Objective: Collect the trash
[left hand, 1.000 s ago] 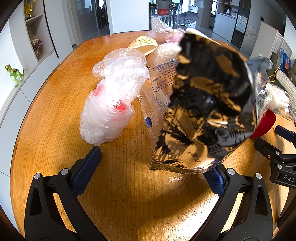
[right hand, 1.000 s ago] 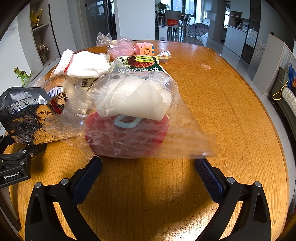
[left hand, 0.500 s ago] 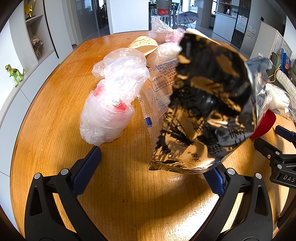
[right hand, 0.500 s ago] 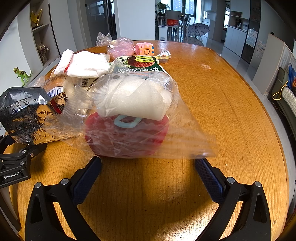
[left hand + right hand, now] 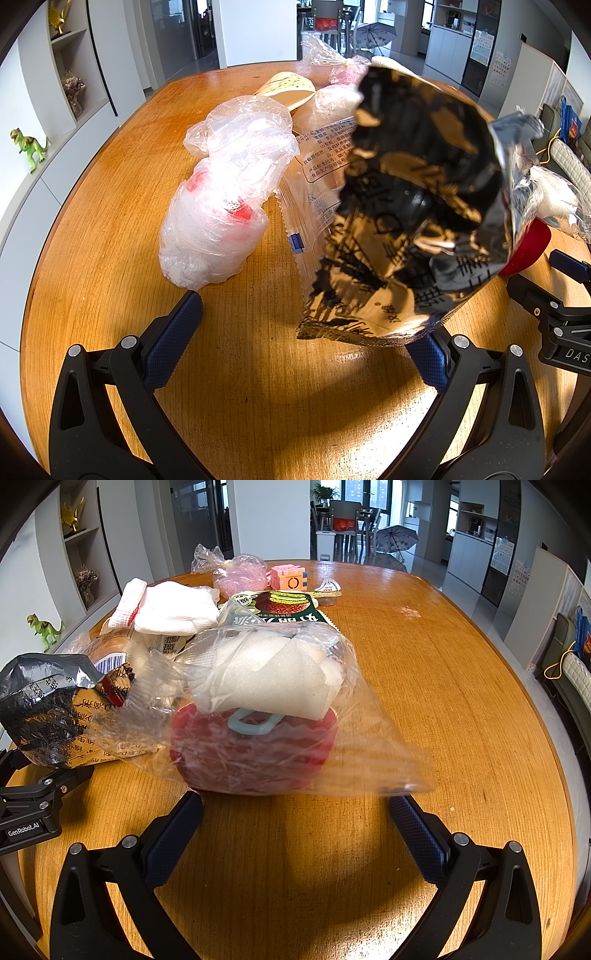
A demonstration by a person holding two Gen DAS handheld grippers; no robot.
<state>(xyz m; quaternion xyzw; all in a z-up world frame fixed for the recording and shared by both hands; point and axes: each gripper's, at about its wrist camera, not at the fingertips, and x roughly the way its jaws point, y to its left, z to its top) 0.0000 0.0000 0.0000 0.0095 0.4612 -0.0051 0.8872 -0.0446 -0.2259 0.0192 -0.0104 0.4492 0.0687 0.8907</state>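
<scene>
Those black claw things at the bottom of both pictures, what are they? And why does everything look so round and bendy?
They are grippers, like big tongs with two fingers. A person holds one in each hand to pick up trash. Each gripper has a small camera that looks forward along its fingers, and its lens bends the view, so the wooden table looks round.

One picture is from the left gripper. It is wide open. In front of it stands a crinkly dark foil wrapper, against the inner side of one finger; nothing squeezes it. Beside it lies a crumpled clear plastic bag with something red inside.

The other picture is from the right gripper, also open and holding nothing. Right in front of it lies a clear bag with white foam and a red thing inside. Farther back are a white cloth and a pink cube.
</scene>
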